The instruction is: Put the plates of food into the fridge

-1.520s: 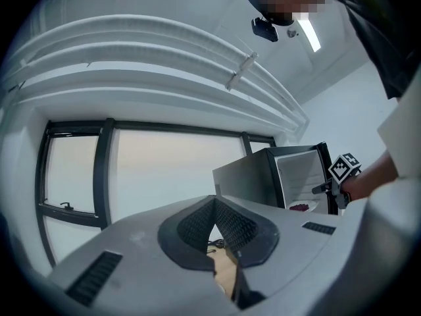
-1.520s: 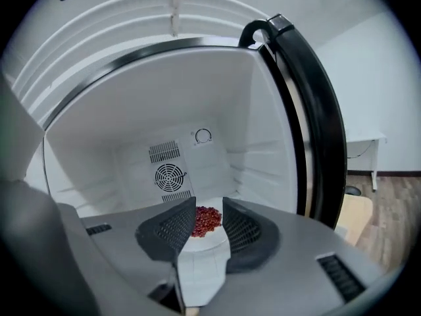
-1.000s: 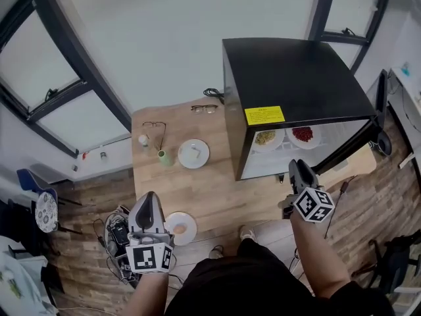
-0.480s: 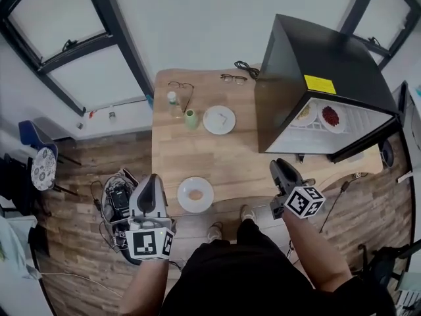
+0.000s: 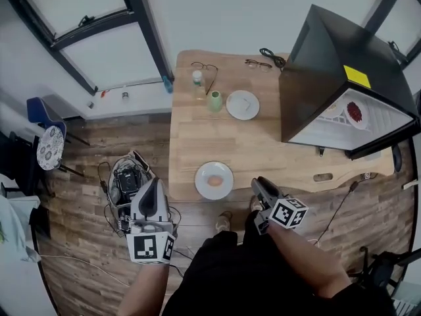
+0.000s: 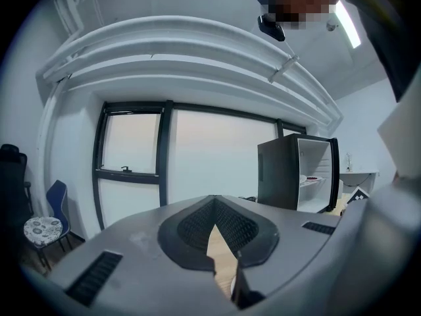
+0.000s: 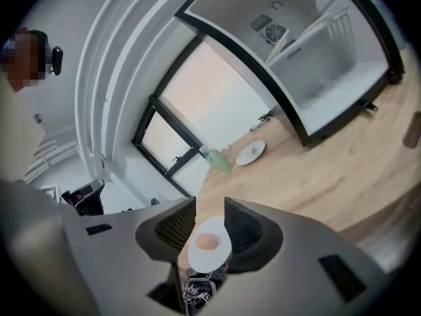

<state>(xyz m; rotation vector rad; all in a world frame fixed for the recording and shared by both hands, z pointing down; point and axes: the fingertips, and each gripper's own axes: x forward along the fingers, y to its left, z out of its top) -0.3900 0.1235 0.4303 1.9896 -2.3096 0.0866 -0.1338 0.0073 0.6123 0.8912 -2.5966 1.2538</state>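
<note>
Both grippers have swung back from the fridge toward the table's near edge.
The right gripper [image 5: 258,184] is half open and empty. Its own view sights the near plate [image 5: 204,176] through the gap, ahead of the tips and not yet between them. From above, that plate sits at the near edge of the table [image 5: 276,147], just left of this gripper and closer to it than to the left gripper [image 5: 154,183]. The left gripper hangs over the floor, its jaws seemingly meeting at the tips with nothing in them. The far plate [image 5: 235,108] waits mid-table. The fridge [image 5: 329,64] stands open beyond, to the right, with two plates shelved inside.
</note>
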